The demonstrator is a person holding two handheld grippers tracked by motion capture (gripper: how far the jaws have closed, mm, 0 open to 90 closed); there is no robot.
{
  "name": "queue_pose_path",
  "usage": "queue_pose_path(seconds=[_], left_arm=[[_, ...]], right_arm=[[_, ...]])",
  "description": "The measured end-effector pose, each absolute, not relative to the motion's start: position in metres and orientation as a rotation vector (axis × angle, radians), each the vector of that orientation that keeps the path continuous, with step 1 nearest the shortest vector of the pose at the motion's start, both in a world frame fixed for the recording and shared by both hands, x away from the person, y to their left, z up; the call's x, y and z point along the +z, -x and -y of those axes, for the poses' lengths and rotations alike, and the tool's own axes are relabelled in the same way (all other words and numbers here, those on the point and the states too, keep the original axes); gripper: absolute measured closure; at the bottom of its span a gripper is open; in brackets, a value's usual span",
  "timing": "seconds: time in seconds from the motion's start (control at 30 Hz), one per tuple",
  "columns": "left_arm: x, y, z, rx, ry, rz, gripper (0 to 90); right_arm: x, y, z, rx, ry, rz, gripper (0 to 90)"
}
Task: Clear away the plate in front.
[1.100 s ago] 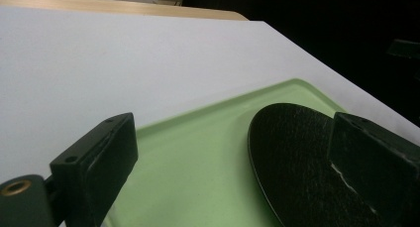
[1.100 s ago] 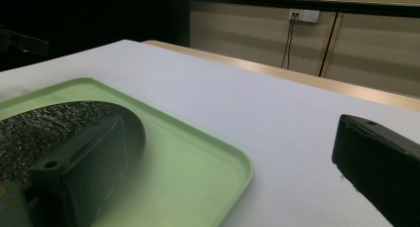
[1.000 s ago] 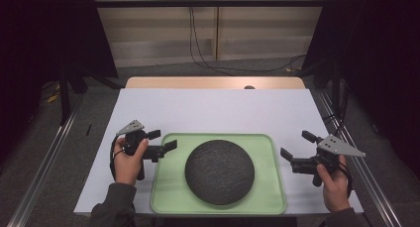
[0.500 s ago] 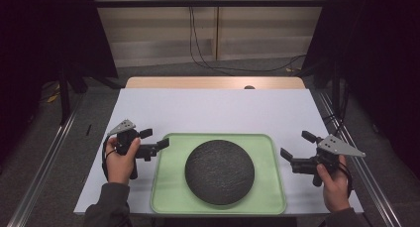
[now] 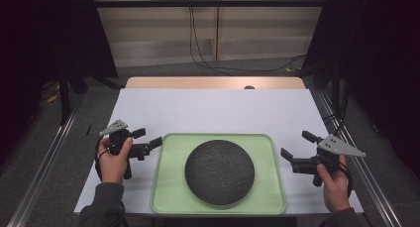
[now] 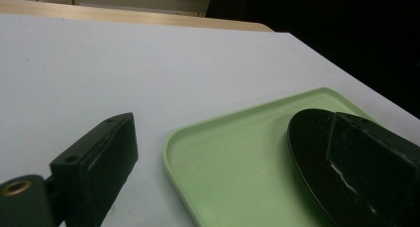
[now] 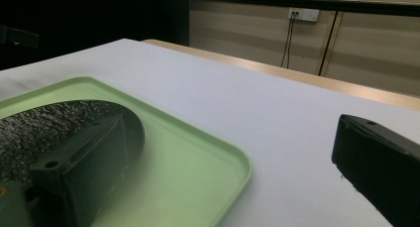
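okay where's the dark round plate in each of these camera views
High view: dark round plate at lower centre, on the green tray.
Left gripper view: lower right, partly behind a jaw.
Right gripper view: lower left, behind a jaw.
Shared landmark: the green tray's rim.

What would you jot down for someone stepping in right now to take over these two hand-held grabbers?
Left gripper: open, holding nothing, just off the left edge of the green tray, fingers pointing at it.
Right gripper: open, holding nothing, off the tray's right edge.
Things: the dark round plate lies flat in the middle of the tray, which sits at the near edge of the white table.
Done: nothing is gripped yet; neither gripper touches the tray or plate.
Left: probably to close in from both sides and take hold of the tray's rims.
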State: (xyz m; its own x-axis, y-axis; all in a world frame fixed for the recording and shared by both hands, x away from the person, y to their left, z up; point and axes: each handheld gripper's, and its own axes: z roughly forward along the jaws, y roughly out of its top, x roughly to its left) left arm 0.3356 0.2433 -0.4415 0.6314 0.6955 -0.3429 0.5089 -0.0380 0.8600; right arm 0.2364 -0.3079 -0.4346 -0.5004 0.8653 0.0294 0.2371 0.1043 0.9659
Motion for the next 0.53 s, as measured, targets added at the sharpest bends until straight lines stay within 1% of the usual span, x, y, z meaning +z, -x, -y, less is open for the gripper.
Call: queue_pose_path(seconds=[0.27, 0.53], left_arm=[[-0.443, -0.336, -0.256, 0.220, -1.674, -1.020, 5.6], [-0.446, -0.337, -0.261, 0.221, -1.677, -1.032, 5.6]], right_arm=[[-0.435, -0.236, 0.309, 1.416, -1.079, -1.815, 0.3], [-0.437, -0.238, 0.307, 1.379, -1.075, -1.849, 0.3]])
